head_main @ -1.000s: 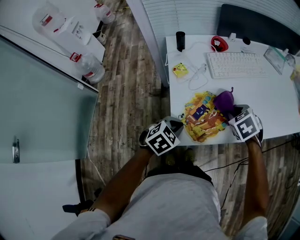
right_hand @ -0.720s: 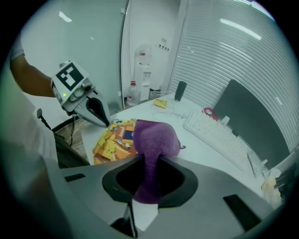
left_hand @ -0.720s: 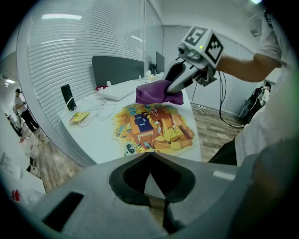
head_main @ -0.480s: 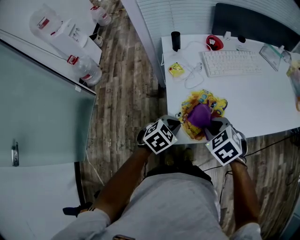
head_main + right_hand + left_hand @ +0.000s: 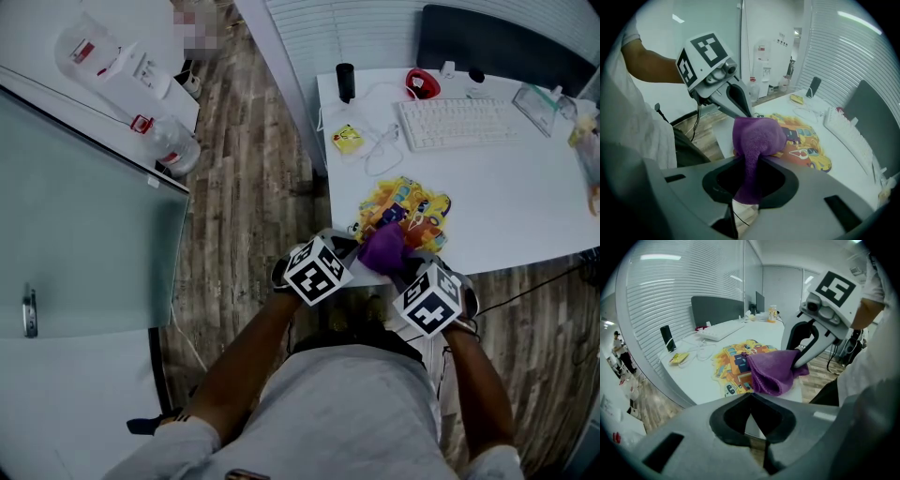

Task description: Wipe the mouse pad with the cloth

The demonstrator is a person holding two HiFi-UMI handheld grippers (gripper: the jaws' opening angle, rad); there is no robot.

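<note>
Cloth (image 5: pixel 382 248) movement is the news here. Within the last second the right gripper (image 5: pixel 401 267), clamped on a tail of that purple cloth, has dragged it from the pad's right-hand edge across to its near left corner. The bunched cloth now sits just ahead of the jaws, resting on the mouse pad (image 5: pixel 417 206), whose bright cartoon print stretches away beyond and to the right of the gripper. The left gripper (image 5: pixel 349 248) hangs just to the left of the right one, at the desk (image 5: pixel 516 202) edge, jaws pressed together on nothing. I'd judge one full pass is about done. The far part of the pad probably still wants wiping.
</note>
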